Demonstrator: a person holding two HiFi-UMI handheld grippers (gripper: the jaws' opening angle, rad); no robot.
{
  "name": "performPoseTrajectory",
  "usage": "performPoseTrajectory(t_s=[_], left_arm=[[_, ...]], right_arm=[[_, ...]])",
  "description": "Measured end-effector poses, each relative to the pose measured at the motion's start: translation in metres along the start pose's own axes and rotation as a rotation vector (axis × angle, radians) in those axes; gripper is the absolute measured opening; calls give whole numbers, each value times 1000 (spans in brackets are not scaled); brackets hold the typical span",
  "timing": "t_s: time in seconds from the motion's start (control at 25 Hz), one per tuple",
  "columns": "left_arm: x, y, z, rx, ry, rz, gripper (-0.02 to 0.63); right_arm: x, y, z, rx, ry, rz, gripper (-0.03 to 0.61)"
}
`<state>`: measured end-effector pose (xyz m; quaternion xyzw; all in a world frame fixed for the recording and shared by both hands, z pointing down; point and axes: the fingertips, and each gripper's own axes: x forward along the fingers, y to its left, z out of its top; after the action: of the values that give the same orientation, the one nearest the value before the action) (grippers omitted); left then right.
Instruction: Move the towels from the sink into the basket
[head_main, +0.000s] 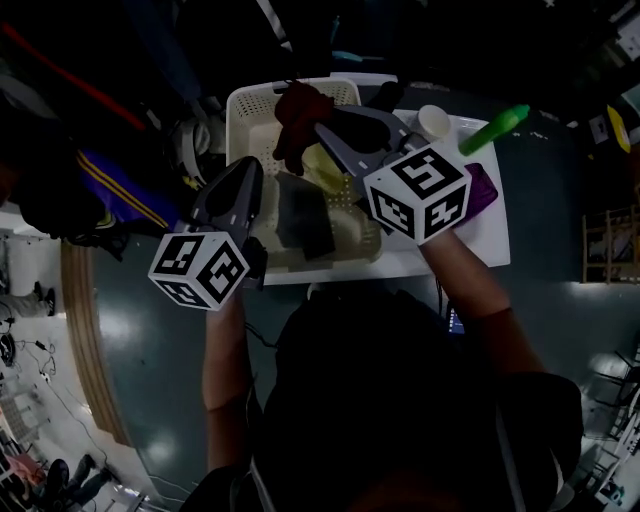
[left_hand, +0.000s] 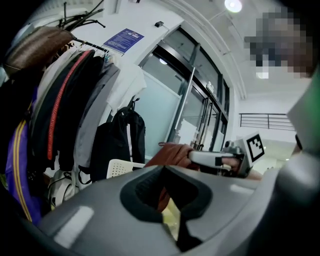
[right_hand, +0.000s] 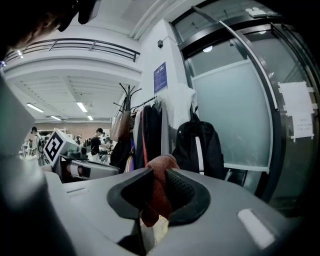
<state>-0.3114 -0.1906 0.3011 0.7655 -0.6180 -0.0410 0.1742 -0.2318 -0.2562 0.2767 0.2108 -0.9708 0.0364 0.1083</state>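
A dark red towel (head_main: 298, 112) hangs over the white basket (head_main: 250, 108) at the far side of the counter. My right gripper (head_main: 320, 130) is shut on it, and in the right gripper view the red towel (right_hand: 159, 187) is pinched between the pads. In the beige sink (head_main: 365, 245) lie a dark grey towel (head_main: 305, 222) and a pale yellow one (head_main: 322, 168). My left gripper (head_main: 238, 188) is shut and holds nothing; it hovers at the sink's left edge. The left gripper view shows the red towel (left_hand: 172, 152) and the right gripper (left_hand: 220, 160) beyond its jaws.
On the white counter (head_main: 485, 240) to the right stand a green bottle (head_main: 497, 128), a white cup (head_main: 434, 121) and a purple item (head_main: 482, 185). Coats and a black backpack (left_hand: 122, 137) hang on a rack behind the basket (left_hand: 119, 167).
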Motion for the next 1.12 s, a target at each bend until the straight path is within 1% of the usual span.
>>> performPoseTrajectory(t_s=[0.24,0.44,0.64,0.72,0.84,0.88,1.04,1.12], left_arm=[[-2,9,-7,11,31,2,9],[-4,22,-7,2,36,13,9],[-5,31,-11,-2,48,20,9],[-5,33,-12,-5,50,22,9],[-5,34,-12,-10,52,24,9],[-4,34,-12,-12,53,23,9],[-4,34,-13,-13,57,23,9],[-4,32,-13,-10,59,21,9]], right_arm=[[37,14,-28,29,74,42,80],[60,21,-47,29,134,68,83],[75,27,-61,26,171,80,91],[78,29,-63,35,171,85,116],[79,27,-59,58,138,79,210],[79,27,-57,57,133,77,216],[77,28,-57,53,129,81,209],[74,28,-57,55,124,85,175]])
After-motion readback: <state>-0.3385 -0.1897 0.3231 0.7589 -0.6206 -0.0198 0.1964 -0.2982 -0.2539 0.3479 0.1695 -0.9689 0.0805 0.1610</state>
